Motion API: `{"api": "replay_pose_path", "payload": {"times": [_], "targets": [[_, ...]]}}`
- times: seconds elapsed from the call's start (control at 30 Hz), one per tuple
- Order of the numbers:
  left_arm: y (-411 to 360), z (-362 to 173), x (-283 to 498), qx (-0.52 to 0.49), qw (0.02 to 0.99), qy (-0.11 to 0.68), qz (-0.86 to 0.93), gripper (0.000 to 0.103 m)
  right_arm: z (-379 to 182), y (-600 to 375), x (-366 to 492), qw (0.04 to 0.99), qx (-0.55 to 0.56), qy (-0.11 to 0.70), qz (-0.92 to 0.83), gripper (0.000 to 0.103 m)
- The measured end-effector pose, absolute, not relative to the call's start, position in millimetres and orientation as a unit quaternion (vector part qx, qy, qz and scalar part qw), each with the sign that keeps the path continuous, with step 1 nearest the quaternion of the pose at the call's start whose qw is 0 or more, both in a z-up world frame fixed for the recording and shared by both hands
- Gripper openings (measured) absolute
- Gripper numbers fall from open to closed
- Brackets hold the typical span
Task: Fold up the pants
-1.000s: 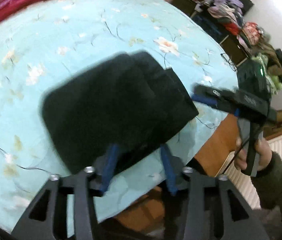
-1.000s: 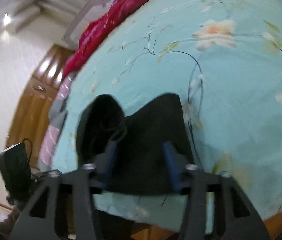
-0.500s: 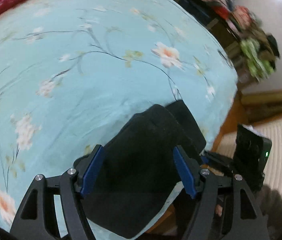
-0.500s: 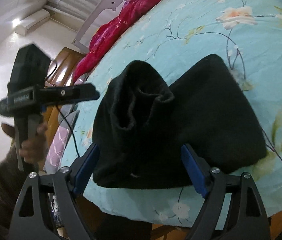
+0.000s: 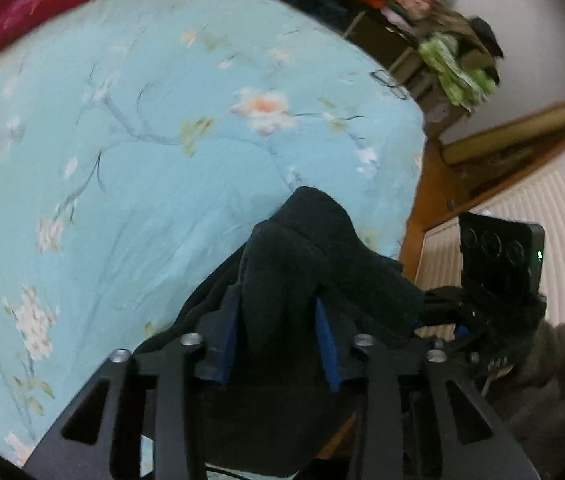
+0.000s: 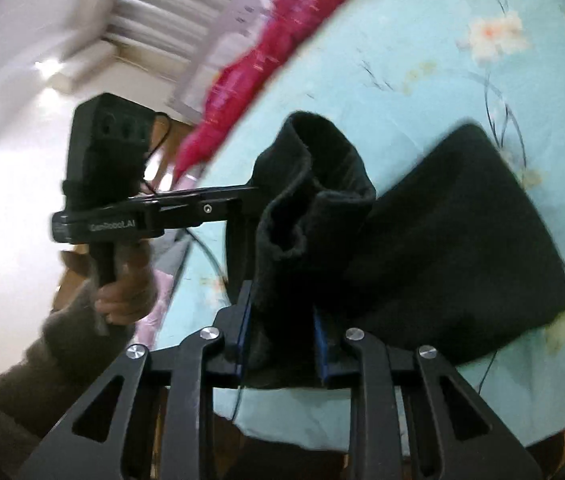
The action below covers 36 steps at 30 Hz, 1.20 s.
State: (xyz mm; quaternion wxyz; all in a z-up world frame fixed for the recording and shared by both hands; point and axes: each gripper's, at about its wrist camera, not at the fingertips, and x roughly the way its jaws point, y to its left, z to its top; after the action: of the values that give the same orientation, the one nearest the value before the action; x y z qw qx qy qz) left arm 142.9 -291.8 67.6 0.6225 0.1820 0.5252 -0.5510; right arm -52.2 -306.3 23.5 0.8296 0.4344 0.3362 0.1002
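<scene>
The black pants (image 6: 450, 240) lie folded into a thick bundle at the near edge of the bed; they also show in the left wrist view (image 5: 306, 264). My left gripper (image 5: 278, 336) is shut on a raised bunch of the black cloth. My right gripper (image 6: 282, 332) is shut on the near end of the bundle, whose edge stands up in a fold. The left gripper's body shows in the right wrist view (image 6: 142, 216), its fingers reaching into the pants from the left. The right gripper's body shows in the left wrist view (image 5: 498, 280).
The bed has a light blue flowered cover (image 5: 162, 140) and a red blanket (image 6: 274, 56) at its far end. A wooden bed frame (image 5: 414, 224) runs along the near edge. Piled clothes (image 5: 442, 48) sit on furniture beyond the bed.
Both grippers were open around the pants half a second ago; both have now closed on the cloth, and its near edge has risen into a bunch.
</scene>
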Motion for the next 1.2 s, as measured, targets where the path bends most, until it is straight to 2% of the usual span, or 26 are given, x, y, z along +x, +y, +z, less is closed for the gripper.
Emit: {"api": "replay_pose_path", "payload": {"times": [0.07, 0.2, 0.37, 0.47, 0.57, 0.63, 0.67, 1.07, 1.2], "targets": [[-305, 52, 127, 0.235, 0.650, 0.506, -0.516, 0.053, 15, -312, -66, 0.824, 0.445, 0.341, 0.080, 0.028], [-326, -3, 106, 0.335, 0.699, 0.479, -0.411, 0.055, -40, -326, -72, 0.783, 0.490, 0.383, 0.019, 0.027], [-320, 6, 78, 0.357, 0.755, 0.407, -0.370, 0.060, -34, -326, -77, 0.794, 0.470, 0.384, 0.014, 0.030], [-315, 11, 68, 0.367, 0.763, 0.394, -0.359, 0.061, -31, -325, -79, 0.791, 0.472, 0.388, 0.012, 0.037], [-307, 15, 63, 0.362, 0.769, 0.397, -0.345, 0.061, -21, -318, -83, 0.798, 0.455, 0.395, 0.009, 0.049], [-300, 21, 62, 0.361, 0.773, 0.398, -0.336, 0.061, -16, -314, -91, 0.805, 0.439, 0.398, -0.001, 0.069], [-298, 23, 61, 0.360, 0.775, 0.399, -0.333, 0.061, -13, -311, -95, 0.811, 0.429, 0.398, -0.009, 0.071], [-287, 43, 71, 0.350, 0.788, 0.402, -0.308, 0.064, 1, -321, -113, 0.825, 0.420, 0.376, -0.033, 0.074], [-284, 58, 106, 0.325, 0.788, 0.426, -0.305, 0.072, 9, -320, -118, 0.841, 0.393, 0.370, -0.042, 0.080]]}}
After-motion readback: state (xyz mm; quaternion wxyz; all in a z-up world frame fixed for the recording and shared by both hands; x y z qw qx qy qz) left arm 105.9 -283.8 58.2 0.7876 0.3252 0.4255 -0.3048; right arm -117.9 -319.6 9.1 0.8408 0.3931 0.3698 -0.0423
